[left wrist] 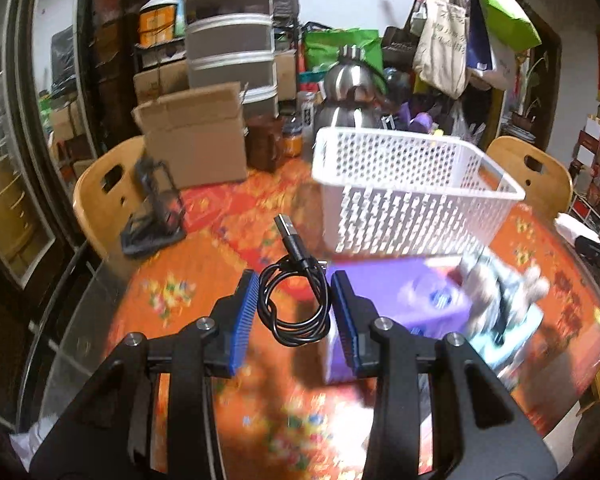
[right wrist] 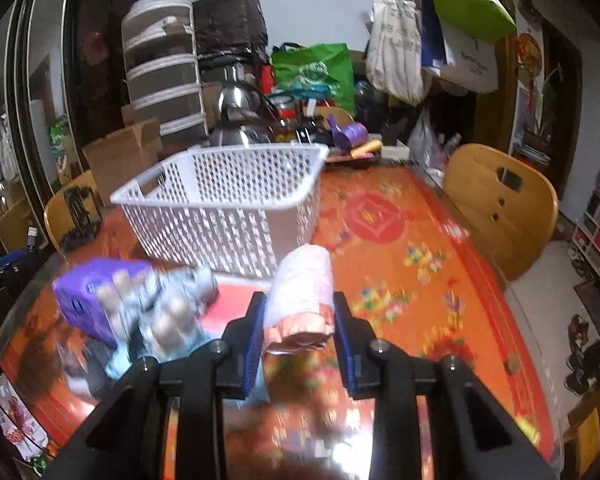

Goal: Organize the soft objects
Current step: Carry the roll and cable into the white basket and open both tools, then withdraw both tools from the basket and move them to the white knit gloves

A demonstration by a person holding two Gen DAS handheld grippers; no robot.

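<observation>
A white basket stands on the table, just beyond both grippers. The left gripper has its fingers clamped on a coiled black cable, plug end pointing toward the basket. The right gripper has its fingers clamped on a pink rolled cloth, whose long axis also points toward the basket.

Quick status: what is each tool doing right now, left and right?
Left tool: closed on a coiled black USB cable.
Right tool: closed on a rolled pink and orange cloth.
</observation>
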